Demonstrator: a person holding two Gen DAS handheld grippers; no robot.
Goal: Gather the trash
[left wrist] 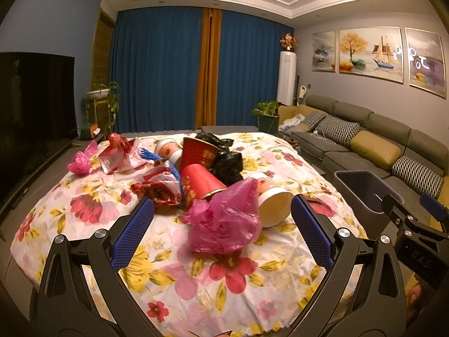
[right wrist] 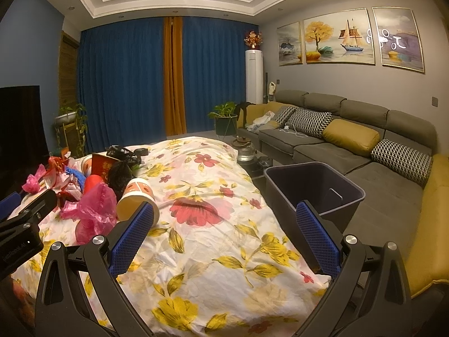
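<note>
Here, the left gripper (left wrist: 221, 224) is hovering spread wide above a floral-covered table (left wrist: 196, 280), its blue-padded fingers (left wrist: 132, 233) standing apart on either side of a crumpled pink plastic bag (left wrist: 224, 224) without touching it; nothing is sitting in its grasp. Just to the right of the bag, a tipped-over paper cup (left wrist: 273, 200) is lying with its open mouth facing the camera. Behind them, the rest of the trash is piling up at the middle of the cloth: two red paper cups (left wrist: 200, 182), a black plastic bag (left wrist: 227, 163), crinkled red-and-white wrappers (left wrist: 120, 154) and a second pink bag (left wrist: 81, 163) at the far left edge.

Further right, the right gripper (right wrist: 224, 238) is likewise hanging released and empty over a bare stretch of the flowered cloth, its left pad just in front of the paper cup's rim. Beyond the table's right edge, a dark waste bin (right wrist: 317, 185) is standing upright and open beside a grey sofa (right wrist: 350, 146).
</note>
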